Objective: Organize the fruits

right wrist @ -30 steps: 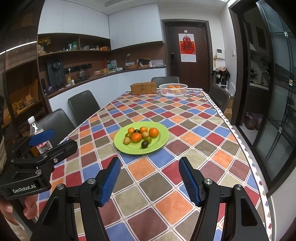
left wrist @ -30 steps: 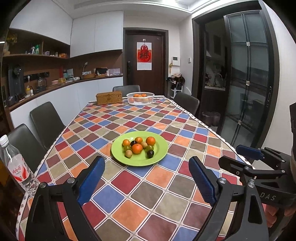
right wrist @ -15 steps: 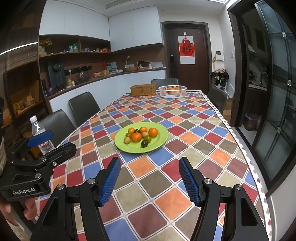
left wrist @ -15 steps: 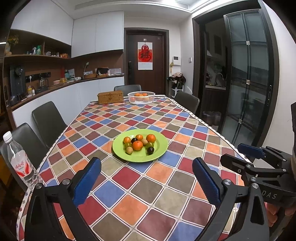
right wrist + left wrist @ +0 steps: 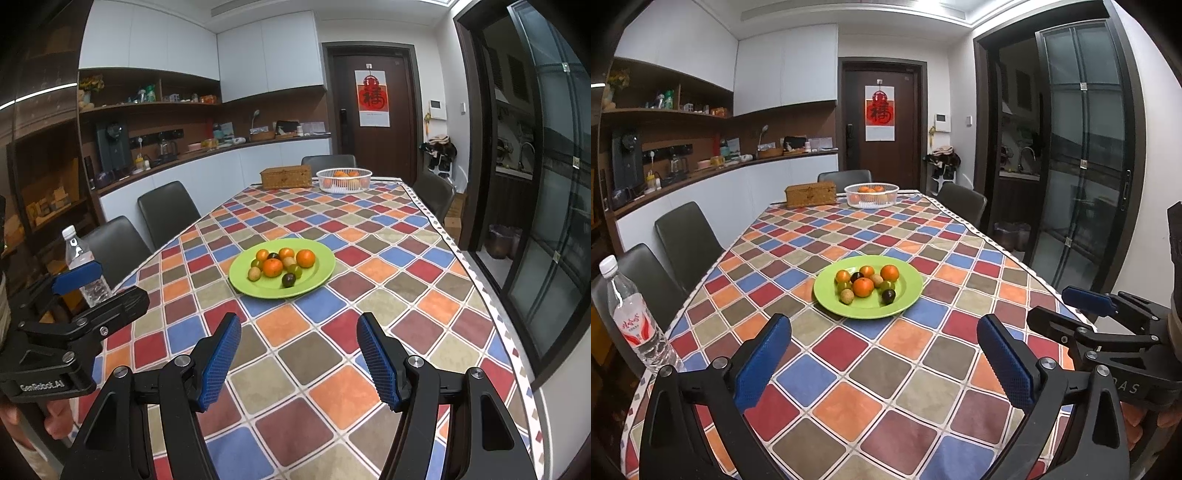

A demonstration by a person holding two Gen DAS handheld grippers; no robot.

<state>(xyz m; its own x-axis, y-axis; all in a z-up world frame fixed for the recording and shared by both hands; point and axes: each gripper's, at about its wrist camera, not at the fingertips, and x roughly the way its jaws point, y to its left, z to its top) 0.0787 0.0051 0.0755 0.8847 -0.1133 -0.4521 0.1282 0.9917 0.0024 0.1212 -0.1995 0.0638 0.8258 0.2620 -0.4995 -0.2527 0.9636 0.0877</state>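
A green plate (image 5: pixel 905 291) sits in the middle of the checkered table and holds several small fruits: oranges (image 5: pixel 863 287), a dark plum (image 5: pixel 888 295), green grapes (image 5: pixel 886 285) and a tan longan (image 5: pixel 846 296). My left gripper (image 5: pixel 882 328) hovers open over the near tablecloth, short of the plate, with nothing between its blue pads. In the right wrist view the same plate (image 5: pixel 317 269) lies ahead. My right gripper (image 5: pixel 297 325) is open about half as wide there, empty too.
A white mesh basket (image 5: pixel 871 195) with oranges and a wicker box (image 5: pixel 810 195) stand at the table's far end. A water bottle (image 5: pixel 633 321) stands at the near left edge. Dark chairs (image 5: pixel 687 240) line the sides. Glass doors are on the right.
My left gripper's jaws have spread wider apart. The right gripper's jaws keep the same gap. Plate and fruits lie as before.
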